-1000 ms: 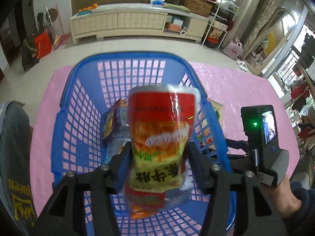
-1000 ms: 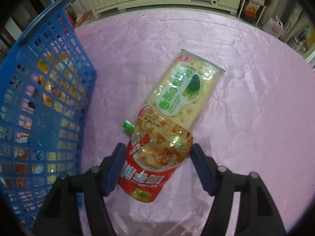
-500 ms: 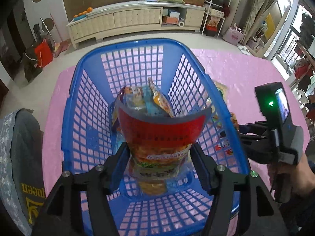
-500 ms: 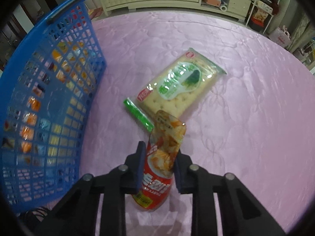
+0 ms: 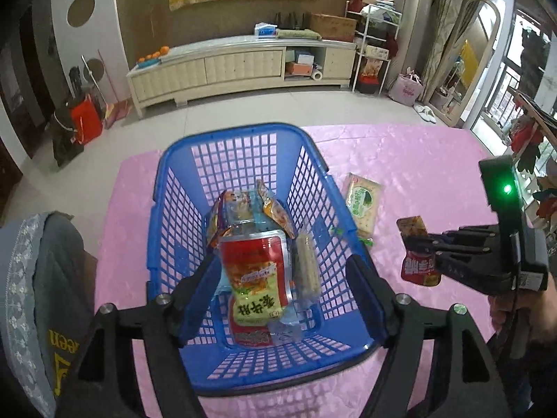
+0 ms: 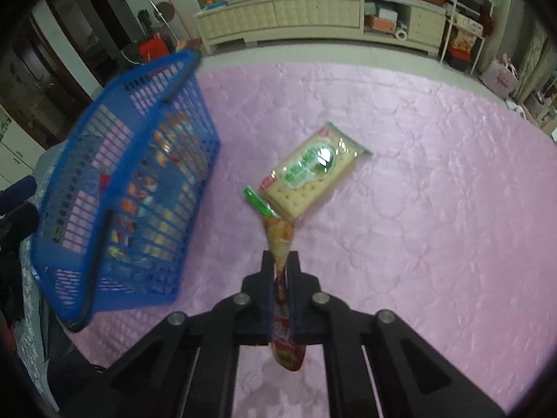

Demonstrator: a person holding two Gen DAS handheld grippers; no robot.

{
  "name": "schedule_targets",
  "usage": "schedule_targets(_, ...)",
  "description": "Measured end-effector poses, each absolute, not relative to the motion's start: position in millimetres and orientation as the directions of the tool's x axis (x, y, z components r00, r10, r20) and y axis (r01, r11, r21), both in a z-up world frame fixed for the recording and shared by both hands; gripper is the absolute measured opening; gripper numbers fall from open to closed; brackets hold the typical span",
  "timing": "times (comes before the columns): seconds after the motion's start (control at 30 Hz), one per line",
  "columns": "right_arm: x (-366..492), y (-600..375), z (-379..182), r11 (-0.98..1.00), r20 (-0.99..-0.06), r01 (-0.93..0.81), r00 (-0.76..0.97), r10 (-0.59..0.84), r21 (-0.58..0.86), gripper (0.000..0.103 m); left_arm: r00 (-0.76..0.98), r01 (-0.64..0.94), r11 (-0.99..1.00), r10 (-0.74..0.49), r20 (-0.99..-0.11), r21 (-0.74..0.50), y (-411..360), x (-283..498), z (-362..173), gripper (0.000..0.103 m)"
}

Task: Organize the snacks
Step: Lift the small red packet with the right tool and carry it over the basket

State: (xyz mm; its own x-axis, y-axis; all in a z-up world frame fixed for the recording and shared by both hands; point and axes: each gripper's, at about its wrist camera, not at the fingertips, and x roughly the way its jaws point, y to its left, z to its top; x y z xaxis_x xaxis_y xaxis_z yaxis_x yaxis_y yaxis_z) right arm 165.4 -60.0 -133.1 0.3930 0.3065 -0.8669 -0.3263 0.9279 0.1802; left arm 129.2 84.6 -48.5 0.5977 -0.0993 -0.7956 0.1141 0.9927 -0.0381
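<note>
A blue plastic basket (image 5: 167, 223) sits on the pink tablecloth and holds several snack packs. A red and yellow snack pouch (image 5: 256, 271) lies inside it, between my spread fingers. My left gripper (image 5: 283, 289) is open above the basket. My right gripper (image 6: 281, 271) is shut on a small red snack pouch (image 6: 280, 240) and holds it above the cloth; it also shows in the left wrist view (image 5: 417, 257). A cracker pack with a green label (image 6: 310, 174) lies on the cloth right of the basket (image 6: 122, 188), with a small green wrapper (image 6: 259, 203) beside it.
The pink tablecloth (image 6: 435, 209) stretches to the right of the basket. A grey cushioned chair back (image 5: 38, 296) stands at the table's left edge. A cream cabinet (image 5: 236, 66) runs along the far wall.
My left gripper opened and let the red and yellow pouch drop into the basket, then pulled up and back. My right gripper closed on the small red pouch and lifted it off the cloth.
</note>
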Motion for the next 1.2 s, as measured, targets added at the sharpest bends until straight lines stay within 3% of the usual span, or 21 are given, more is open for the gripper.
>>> schedule_targets(0.53, 142, -46, -41, 0.878, -0.777, -0.435, 0.476, 0.412, 0.199, 0.009, 0.644, 0.088, 0.995, -0.086, -0.761, -0.037, 92, 91, -29, 0.072)
schedule_targets(1.2, 155, 37, -27, 0.821, -0.793, -0.545, 0.419, 0.442, 0.169, 0.009, 0.638, 0.008, 0.997, -0.068, -0.767, -0.081, 136, 85, -46, 0.072)
